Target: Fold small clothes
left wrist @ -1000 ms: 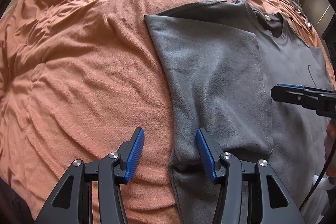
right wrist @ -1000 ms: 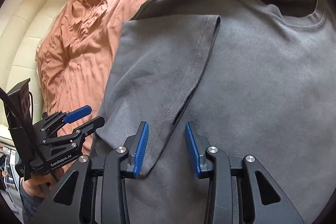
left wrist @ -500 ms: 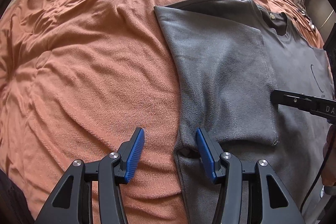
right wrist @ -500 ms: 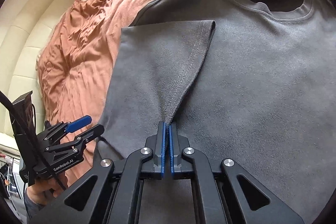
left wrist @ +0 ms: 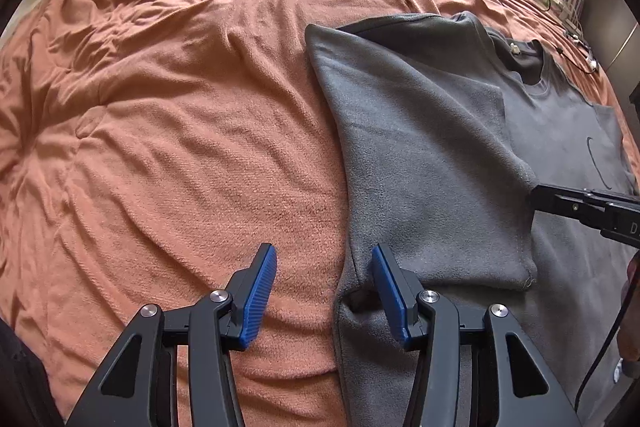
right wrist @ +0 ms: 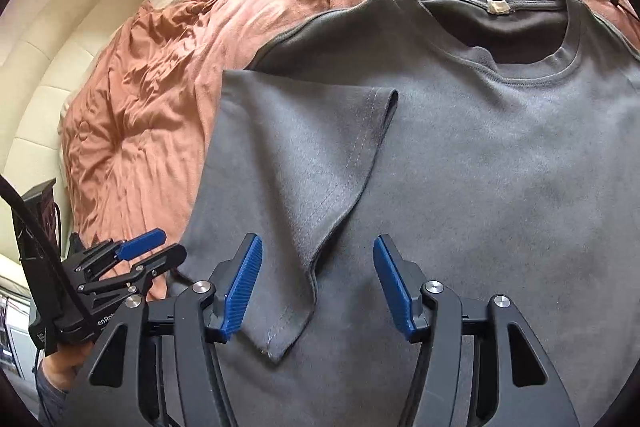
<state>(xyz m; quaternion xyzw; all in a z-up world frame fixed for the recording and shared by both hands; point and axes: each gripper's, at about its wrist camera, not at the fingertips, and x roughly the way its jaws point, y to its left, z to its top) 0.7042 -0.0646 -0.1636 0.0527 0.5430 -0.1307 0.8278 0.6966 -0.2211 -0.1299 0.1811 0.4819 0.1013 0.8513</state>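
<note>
Open blanket lies left of the shirt; cables clutter the far corner.

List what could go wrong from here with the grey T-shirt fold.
1. The right hand-held gripper is opening with the folded sleeve tip lying loose between its jaws; a blue pad could catch the tip on the way out and undo the fold.
2. The left hand-held gripper is closing astride the T-shirt edge at a bunched pucker; a pinch there may set a crease.
3. The rumpled orange blanket beneath may let the fold shift.
</note>
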